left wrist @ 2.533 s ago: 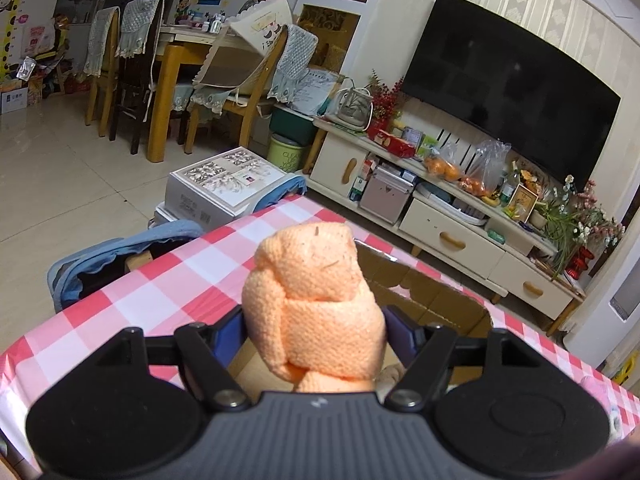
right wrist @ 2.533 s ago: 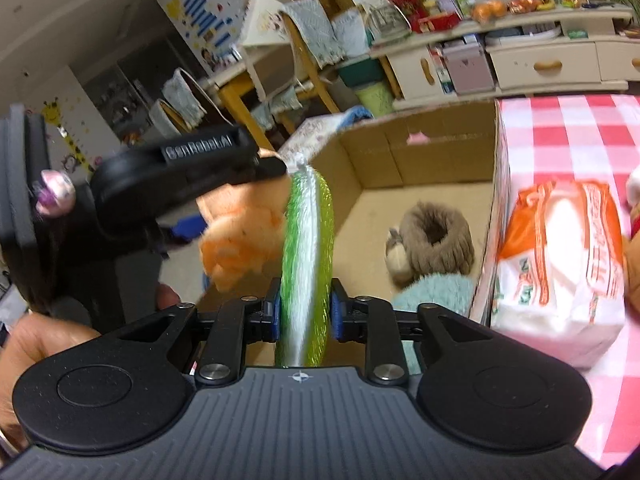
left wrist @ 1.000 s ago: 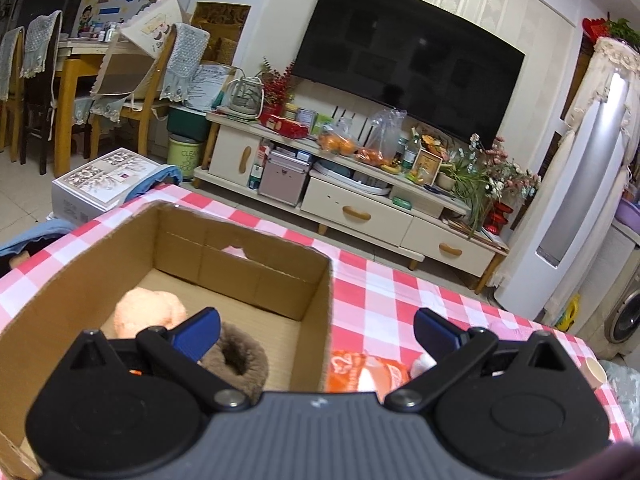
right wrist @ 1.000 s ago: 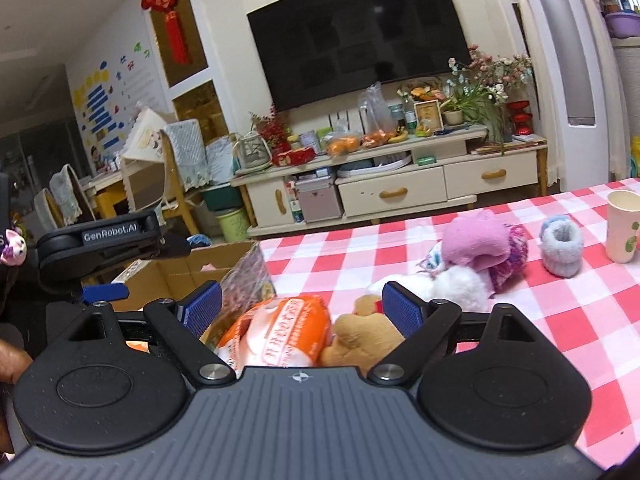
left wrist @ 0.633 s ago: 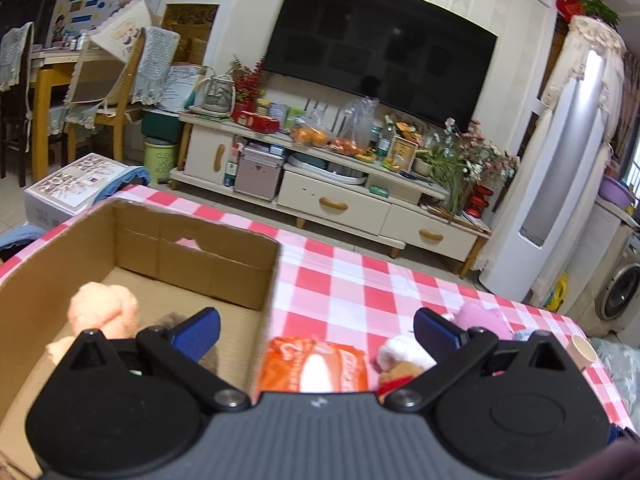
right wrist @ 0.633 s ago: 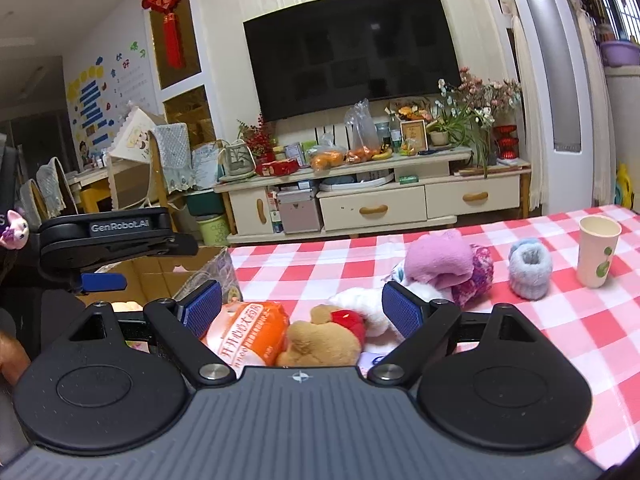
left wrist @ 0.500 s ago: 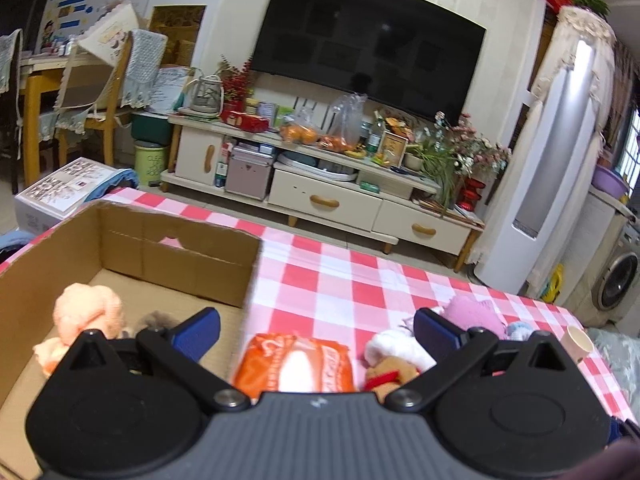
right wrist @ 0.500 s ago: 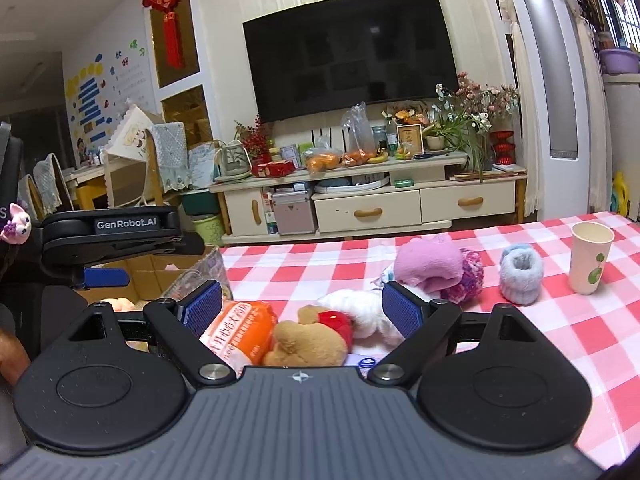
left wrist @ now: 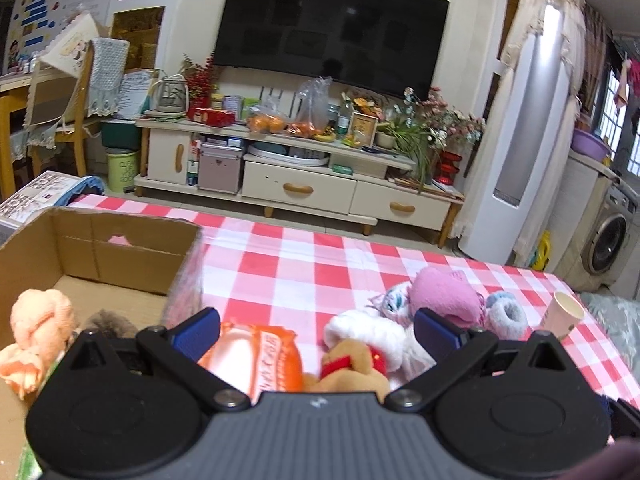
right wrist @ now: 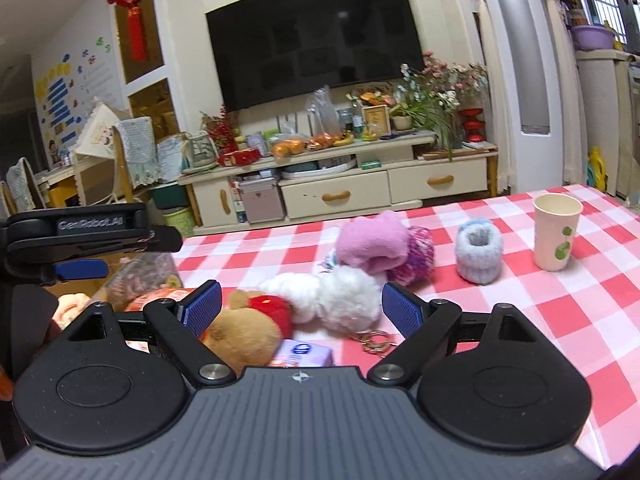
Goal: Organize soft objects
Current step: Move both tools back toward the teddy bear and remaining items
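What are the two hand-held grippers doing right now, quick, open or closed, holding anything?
Left hand-held gripper: open, holding nothing.
Right hand-held gripper: open, holding nothing.

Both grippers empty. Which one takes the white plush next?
Right, probably. The right gripper is open with the white plush lying between its fingers. The left gripper, also open, faces the orange pack and brown bear, beside the cardboard box.
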